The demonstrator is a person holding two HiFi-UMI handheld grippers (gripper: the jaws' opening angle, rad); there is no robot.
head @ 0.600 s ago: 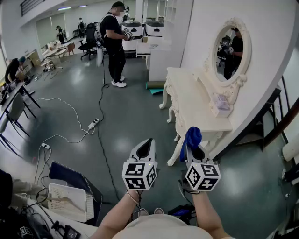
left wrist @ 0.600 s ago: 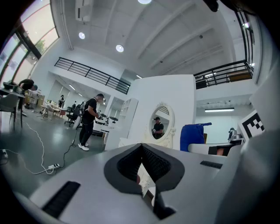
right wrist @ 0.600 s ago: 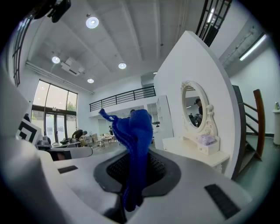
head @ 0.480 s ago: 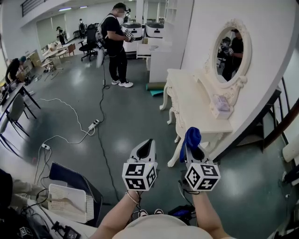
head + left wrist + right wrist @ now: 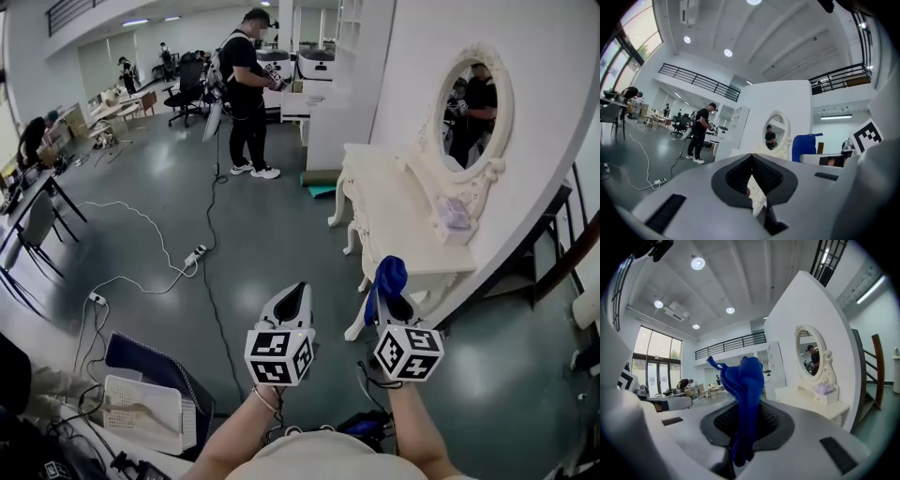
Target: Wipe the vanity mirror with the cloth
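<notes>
An oval vanity mirror [image 5: 476, 103] in an ornate white frame stands on a white vanity table [image 5: 394, 202] against the wall, ahead and to the right. My right gripper [image 5: 392, 298] is shut on a blue cloth [image 5: 389, 275], which sticks up from its jaws. In the right gripper view the cloth [image 5: 745, 380] hangs in front and the mirror [image 5: 811, 355] lies well beyond it to the right. My left gripper [image 5: 294, 292] is held beside the right one, shut and holding nothing. The left gripper view shows the mirror [image 5: 771, 133] far ahead. Both grippers are well short of the table.
A pale lilac box [image 5: 453, 216] sits on the vanity under the mirror. A person [image 5: 248, 89] stands on the grey floor behind. A cable with a power strip [image 5: 192, 255] crosses the floor at left. A white crate [image 5: 141, 403] lies near left. A stair rail [image 5: 562, 248] rises at right.
The head view has shifted slightly, so the vanity sits a little lower and further right. The standing person has stepped to the right. Both grippers keep their pose and the cloth stays held.
</notes>
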